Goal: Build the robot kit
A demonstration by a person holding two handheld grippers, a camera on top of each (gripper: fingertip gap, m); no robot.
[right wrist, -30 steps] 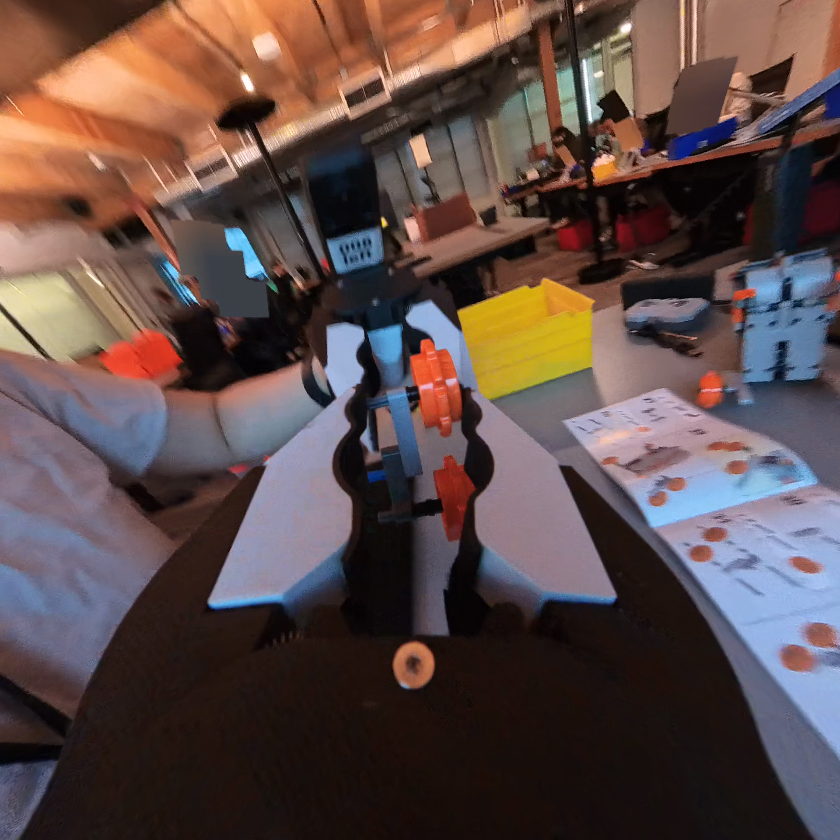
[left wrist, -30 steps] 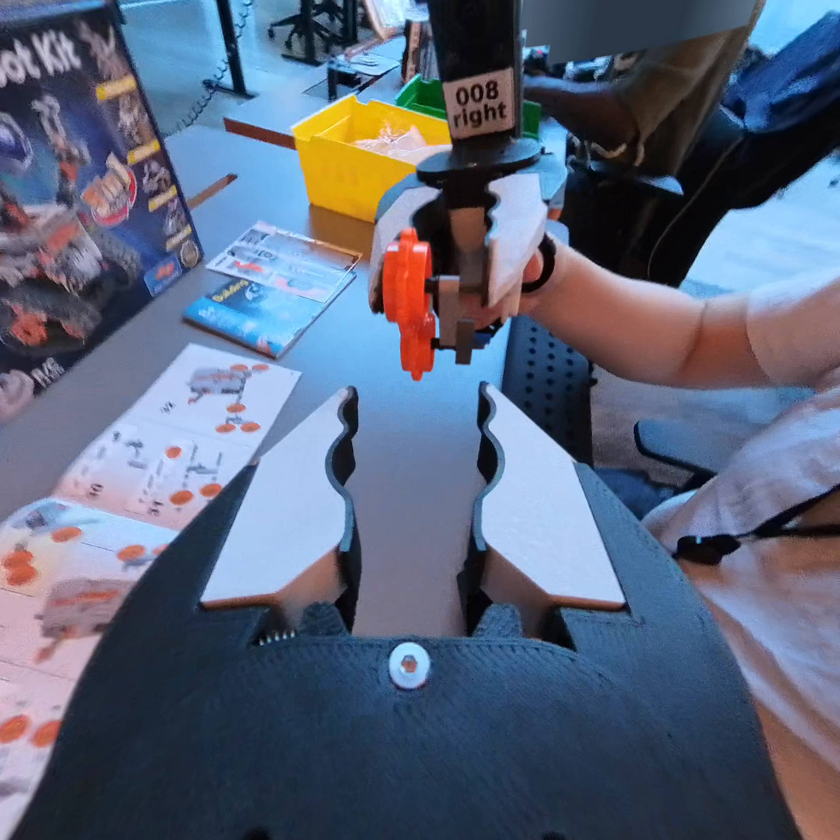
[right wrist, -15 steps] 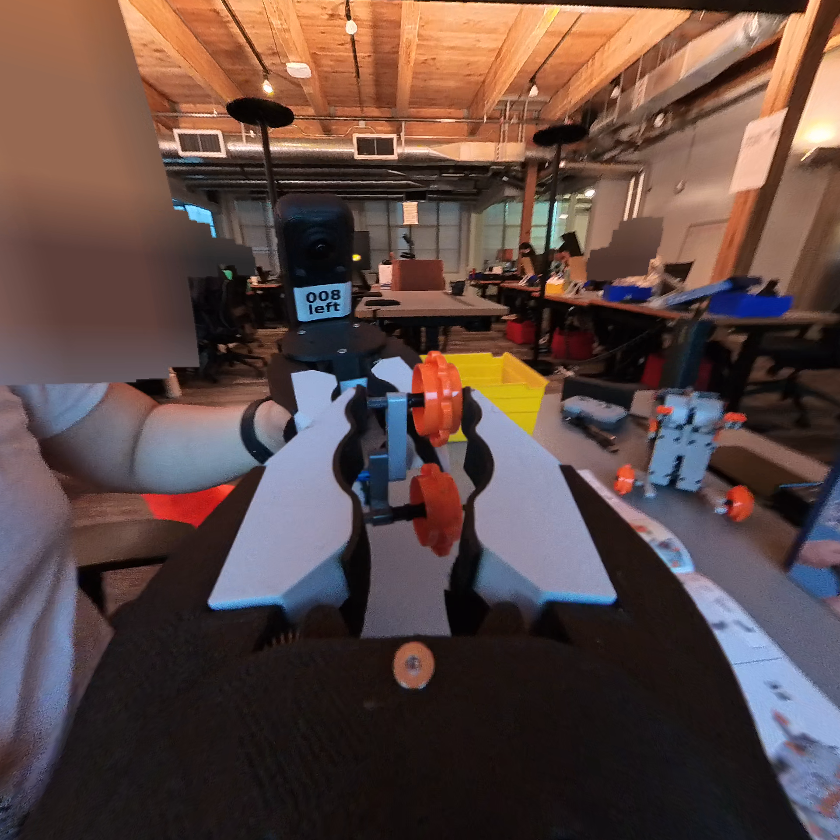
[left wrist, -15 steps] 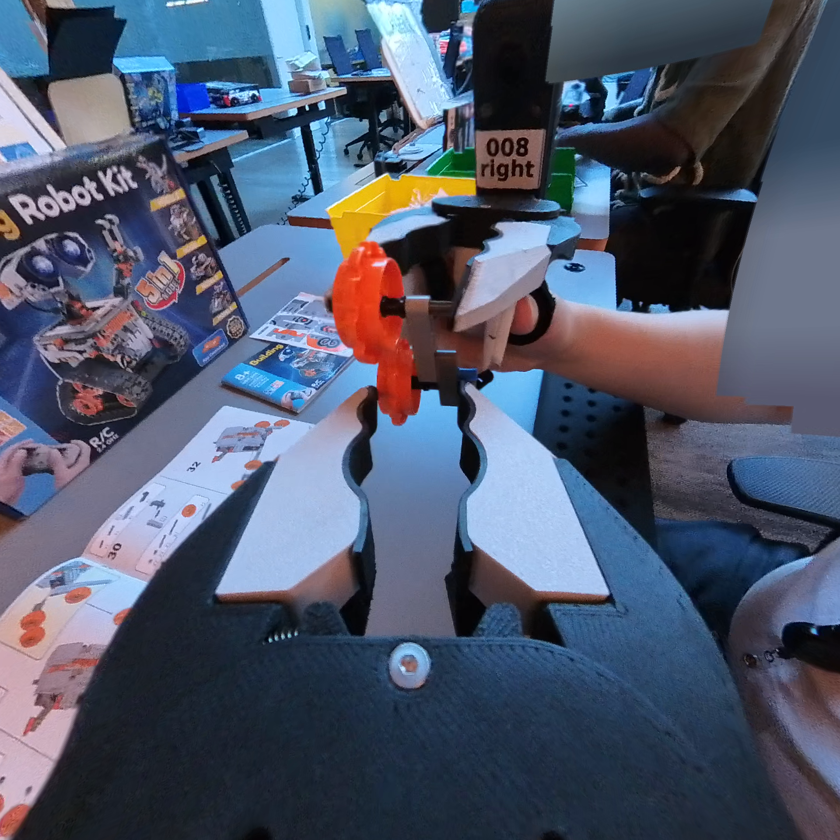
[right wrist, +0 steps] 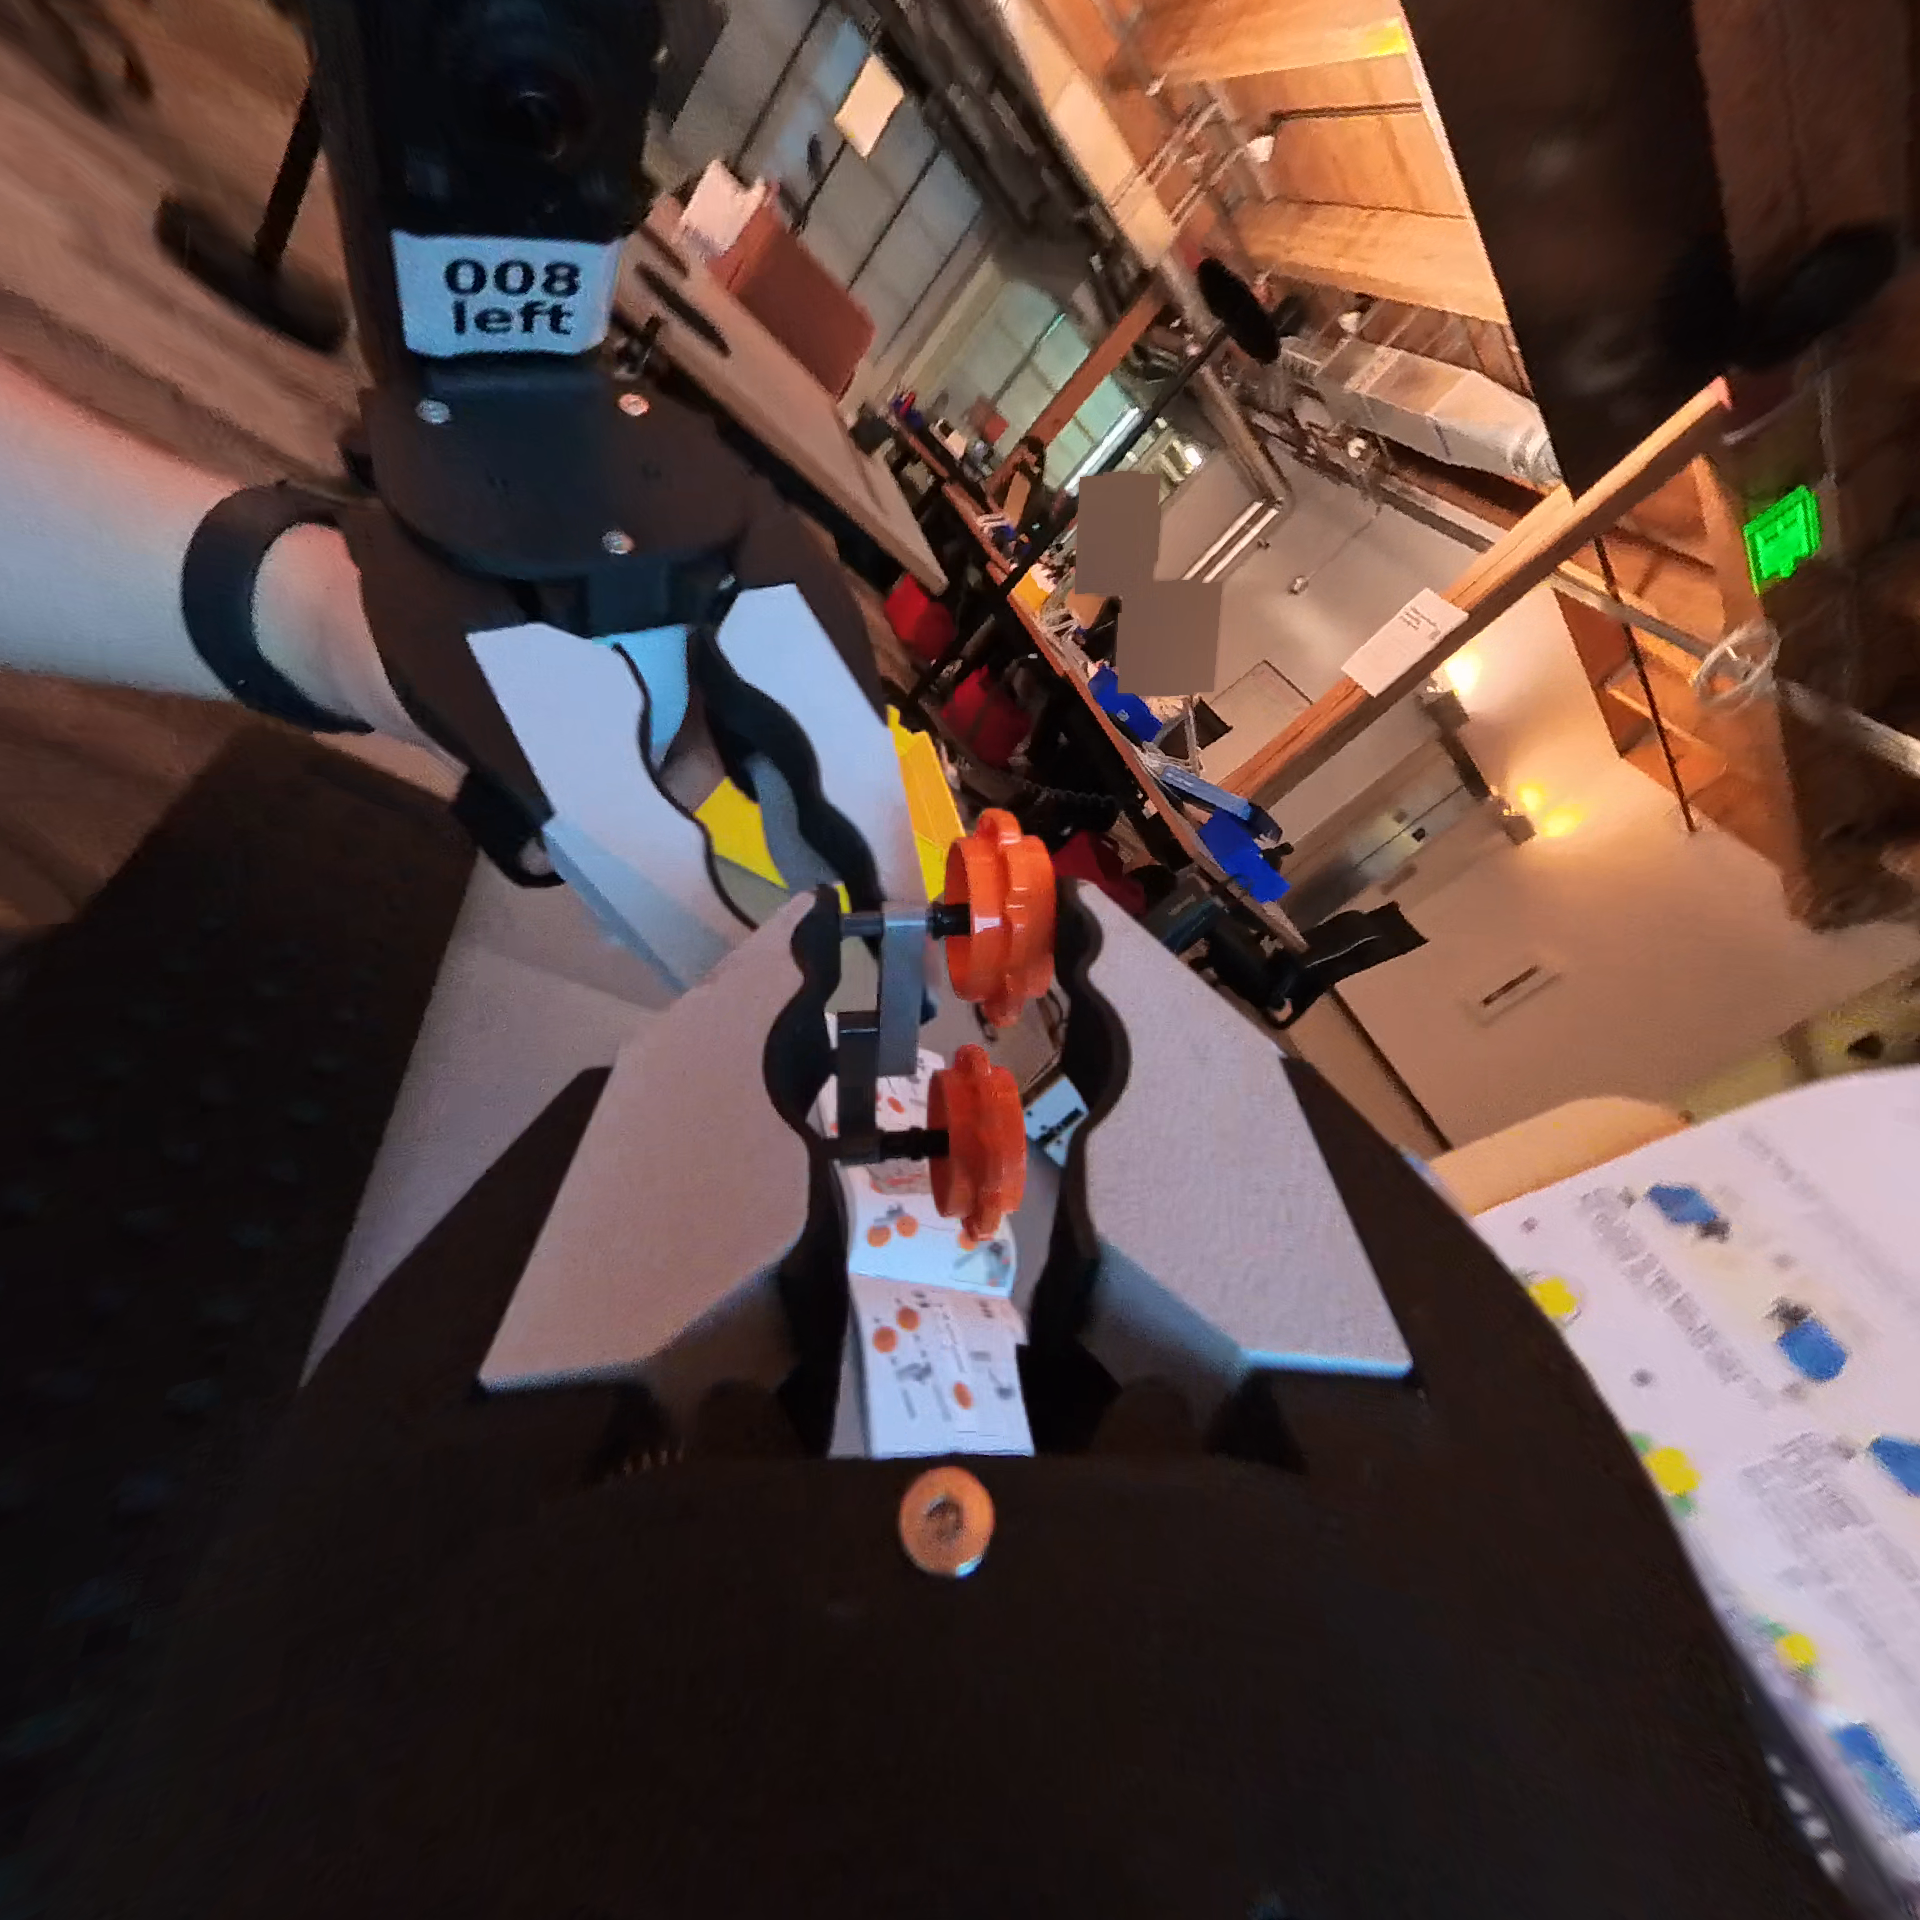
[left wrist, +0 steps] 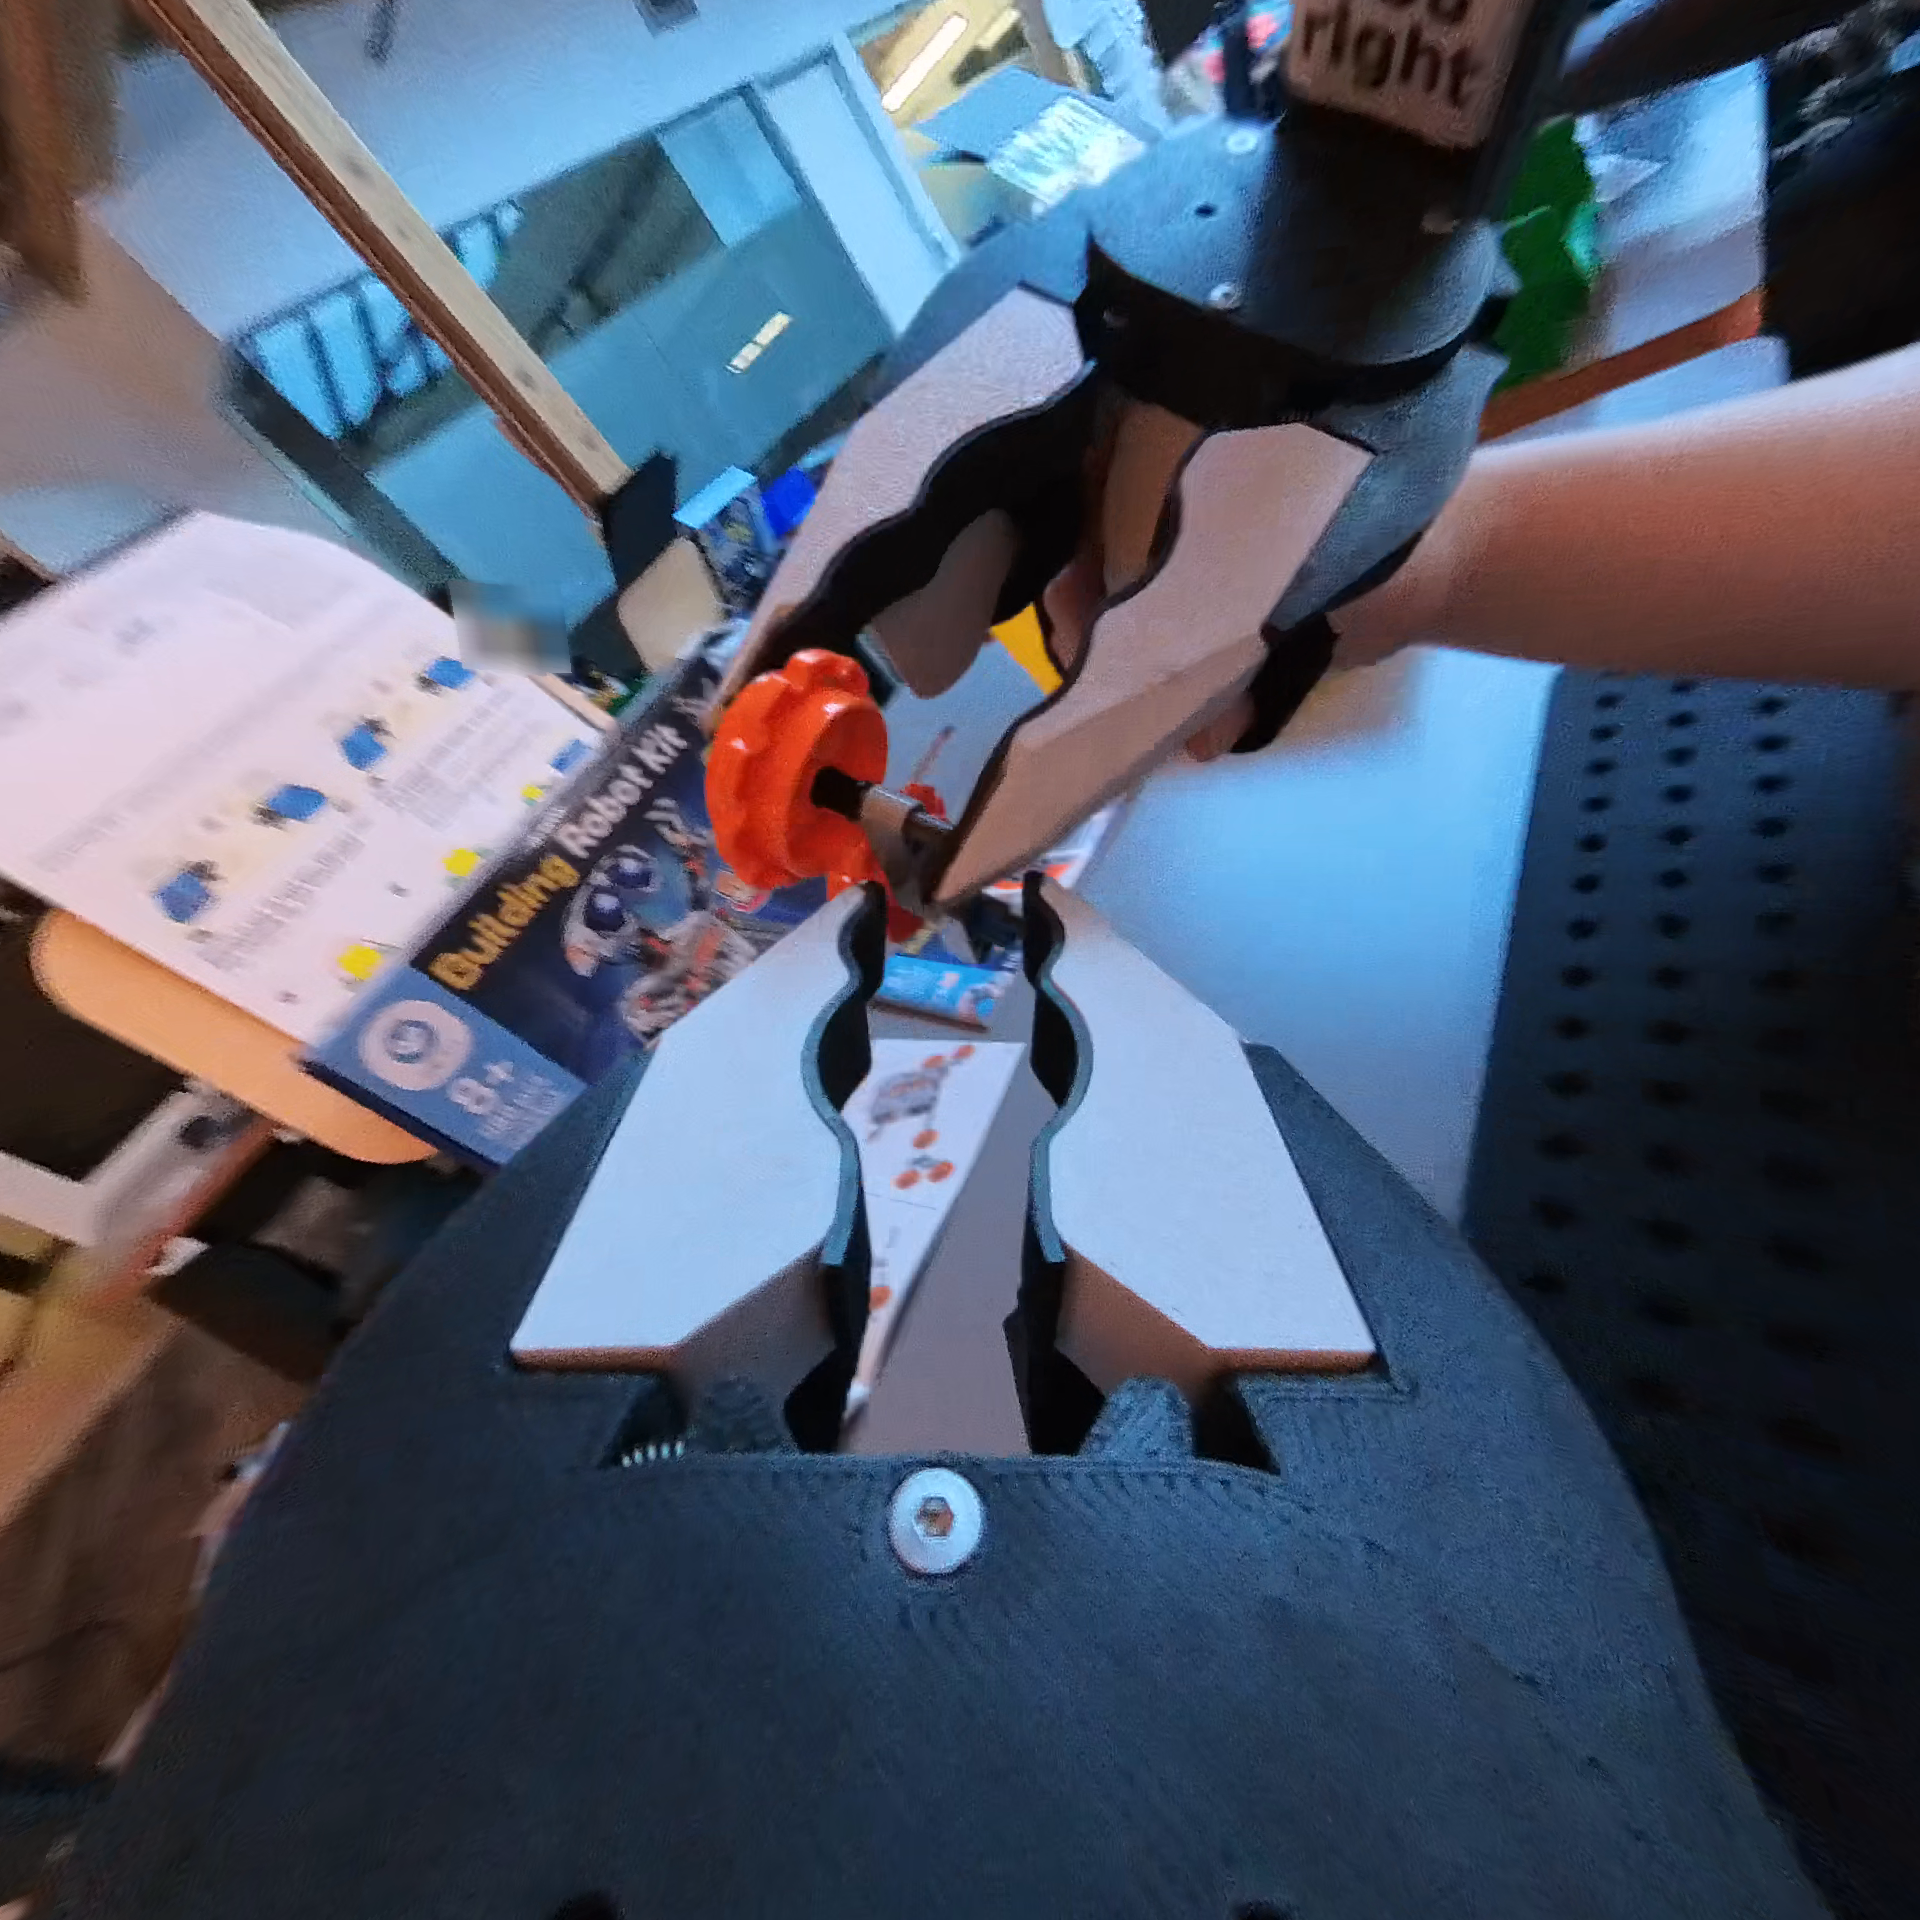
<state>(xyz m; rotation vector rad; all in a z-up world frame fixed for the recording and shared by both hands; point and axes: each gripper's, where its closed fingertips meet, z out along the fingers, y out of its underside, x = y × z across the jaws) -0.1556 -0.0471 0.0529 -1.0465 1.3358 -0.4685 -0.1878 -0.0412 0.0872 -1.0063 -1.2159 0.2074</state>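
The right tongs (right wrist: 940, 935) are clenched on a small gear assembly (right wrist: 914, 1023), held in the air above the surface (left wrist: 1309, 831). The assembly sits between the forward halves of the two fingers. It consists of a grey bracket (right wrist: 896, 987) with two black axles, each axle carrying an orange gear (right wrist: 995, 914). The upper gear lies at the fingertips; the lower gear (right wrist: 971, 1132) lies deeper in the gap. The left finger bears on the axle ends, and the right finger presses on the gear faces.

The left tongs (left wrist: 951, 920) are released and grasp nothing. A clear gap runs the full length between their fingers. Their tips point at the right tongs' tips, with the upper gear just beside the left fingertip (left wrist: 831, 935); whether they touch cannot be told.

Below both tongs, an instruction sheet (left wrist: 925, 1122) lies flat on the surface. A kit box (left wrist: 540, 956) stands tilted on the left in the left wrist view, near the gear. An open manual (left wrist: 239, 727) leans behind the box. A perforated black panel (left wrist: 1704, 1039) borders the surface on the right in that view. Between the sheet and the panel, the surface is bare.

A yellow bin (right wrist: 920, 790) shows behind the left tongs. Farther off stand long work surfaces (right wrist: 790, 416) and timber posts (right wrist: 1507, 561).
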